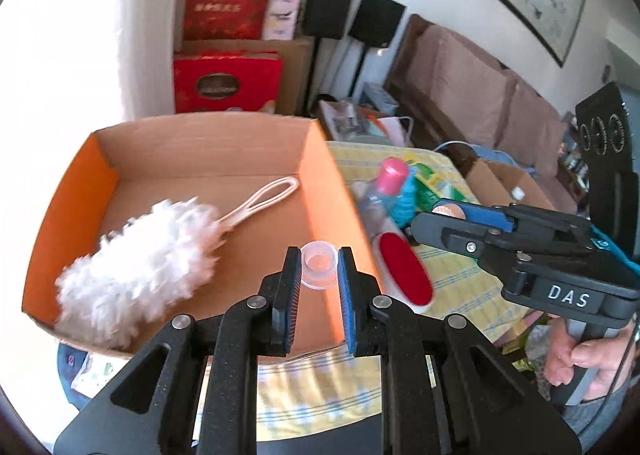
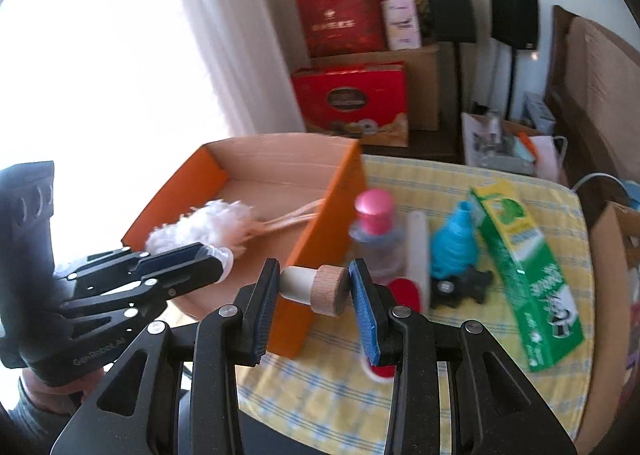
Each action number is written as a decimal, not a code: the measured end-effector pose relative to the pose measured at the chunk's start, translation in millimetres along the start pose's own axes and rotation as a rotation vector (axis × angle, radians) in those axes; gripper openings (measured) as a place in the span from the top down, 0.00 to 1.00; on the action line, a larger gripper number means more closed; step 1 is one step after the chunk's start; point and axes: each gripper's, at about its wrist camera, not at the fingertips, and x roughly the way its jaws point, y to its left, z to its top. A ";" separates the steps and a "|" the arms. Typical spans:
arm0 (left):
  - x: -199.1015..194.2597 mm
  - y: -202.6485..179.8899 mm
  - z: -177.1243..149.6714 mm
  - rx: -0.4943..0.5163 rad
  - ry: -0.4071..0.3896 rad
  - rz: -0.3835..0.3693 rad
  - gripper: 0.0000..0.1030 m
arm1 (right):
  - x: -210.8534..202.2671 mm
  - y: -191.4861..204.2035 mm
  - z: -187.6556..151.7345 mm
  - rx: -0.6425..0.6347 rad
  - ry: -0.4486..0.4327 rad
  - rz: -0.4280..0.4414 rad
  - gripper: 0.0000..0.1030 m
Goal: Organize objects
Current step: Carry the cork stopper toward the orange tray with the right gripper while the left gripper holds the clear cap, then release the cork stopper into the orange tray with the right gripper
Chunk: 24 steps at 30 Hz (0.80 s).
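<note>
Nearest in the left wrist view, the left gripper has its jaws narrow and clamped on a small clear plastic cup, held above the near right corner of the orange cardboard box. In the right wrist view the right gripper grips a wooden-topped stopper lying crosswise between its pads, its pale plug end toward the left pad and its round wooden cap against the right one; it hangs just in front of the box's outer right wall. Both pieces look to be on their way to the box, though neither has been let go. Inside the box lies a white fluffy duster with a pale looped handle, the only thing plainly put away so far. Beyond the box, on the table with its yellow checked cloth, a good deal is left: a red oval lint brush beside the box wall, a clear bottle with a pink cap, a blue ribbed item on top of something black and too blurred to name, and a green carton lying on its side. By this count the job is early, with one item boxed, two in the grippers and at least four waiting. Farther back stand red gift boxes and dark speakers.
</note>
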 end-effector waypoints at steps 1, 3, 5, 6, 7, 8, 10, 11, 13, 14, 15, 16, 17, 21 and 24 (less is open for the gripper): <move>0.6 3.9 -1.5 -0.006 0.003 0.004 0.84 | 4.0 3.4 1.1 -0.003 0.006 0.009 0.65; 2.3 11.4 -3.3 -0.016 0.007 0.011 0.84 | 13.7 11.5 3.5 -0.008 0.021 0.025 0.65; 3.4 15.9 -6.8 -0.022 0.010 0.015 0.84 | 23.0 18.0 4.3 -0.015 0.033 0.035 0.65; 4.6 18.7 -8.3 -0.026 0.014 0.017 0.84 | 27.1 20.8 4.1 -0.017 0.038 0.038 0.65; 5.6 20.9 -9.6 -0.029 0.017 0.019 0.84 | 31.9 23.7 3.9 -0.020 0.044 0.040 0.65; 6.0 22.6 -10.7 -0.031 0.018 0.020 0.84 | 36.0 25.7 3.3 -0.023 0.050 0.040 0.65; 8.0 26.5 -13.7 -0.035 0.023 0.030 0.84 | 44.3 28.9 1.8 -0.025 0.061 0.039 0.65; 9.7 27.3 -14.1 -0.036 0.026 0.033 0.84 | 48.0 30.0 1.0 -0.026 0.067 0.038 0.65; 11.2 30.3 -16.2 -0.041 0.031 0.038 0.84 | 54.3 32.1 -0.4 -0.031 0.075 0.031 0.65; 12.0 32.0 -17.1 -0.043 0.033 0.041 0.84 | 56.4 33.1 -1.0 -0.036 0.077 0.024 0.65; 11.4 33.6 -18.4 -0.043 0.033 0.045 0.84 | 58.3 34.2 -1.6 -0.041 0.077 0.017 0.65; 11.8 34.5 -18.6 -0.043 0.033 0.048 0.84 | 59.9 35.0 -1.6 -0.047 0.075 0.012 0.65; 11.8 34.9 -18.8 -0.043 0.033 0.052 0.84 | 61.1 35.9 -1.6 -0.052 0.074 0.005 0.65; 11.2 38.1 -17.6 -0.051 0.030 0.057 0.84 | 64.3 42.0 -2.4 -0.078 0.068 -0.021 0.65; 10.7 41.4 -16.3 -0.058 0.026 0.064 0.84 | 66.1 46.3 -3.3 -0.097 0.065 -0.030 0.65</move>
